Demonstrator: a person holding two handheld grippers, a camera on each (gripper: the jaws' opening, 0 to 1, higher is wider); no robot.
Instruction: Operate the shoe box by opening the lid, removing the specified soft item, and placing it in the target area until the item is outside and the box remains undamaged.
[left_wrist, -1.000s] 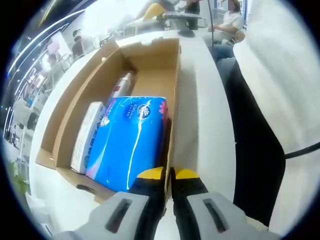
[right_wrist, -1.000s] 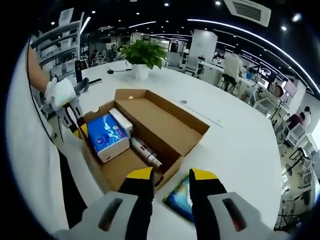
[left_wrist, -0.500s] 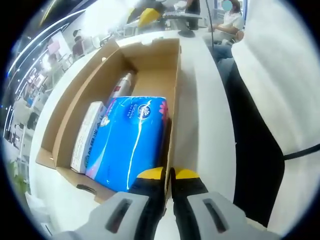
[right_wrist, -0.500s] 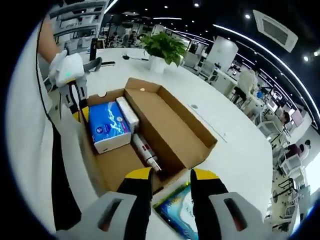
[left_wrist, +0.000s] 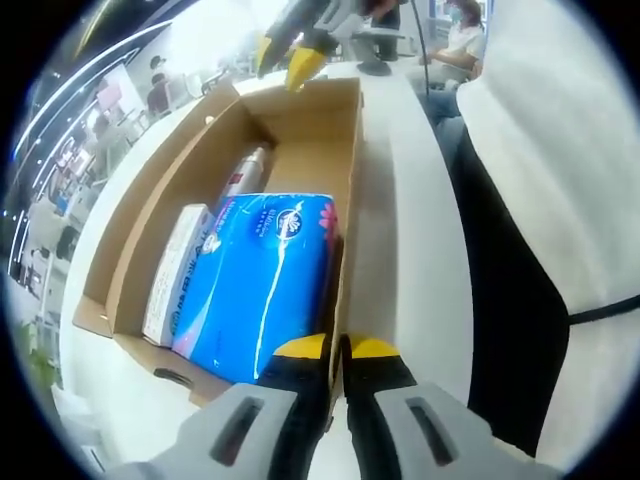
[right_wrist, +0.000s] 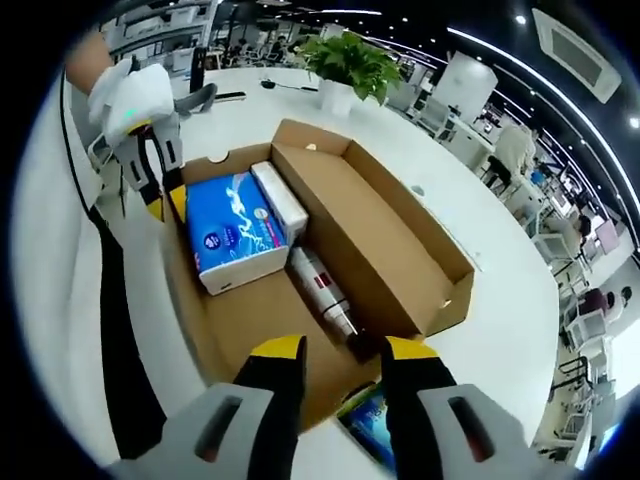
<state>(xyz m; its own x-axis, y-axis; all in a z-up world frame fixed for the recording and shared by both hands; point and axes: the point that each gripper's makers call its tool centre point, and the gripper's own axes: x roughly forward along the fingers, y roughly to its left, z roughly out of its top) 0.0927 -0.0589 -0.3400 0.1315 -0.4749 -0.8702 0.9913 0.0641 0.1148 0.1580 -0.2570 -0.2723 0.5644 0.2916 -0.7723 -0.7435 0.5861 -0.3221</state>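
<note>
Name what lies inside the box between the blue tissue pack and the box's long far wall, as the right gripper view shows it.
In the right gripper view, a slim white carton lies between the blue tissue pack and the far wall of the box, touching the pack's side.

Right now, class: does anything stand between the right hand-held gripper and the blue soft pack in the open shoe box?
Nothing visible does. The right hand-held gripper hovers open above the shoe box; the blue soft pack lies uncovered, beside a white carton and a bottle.
</note>
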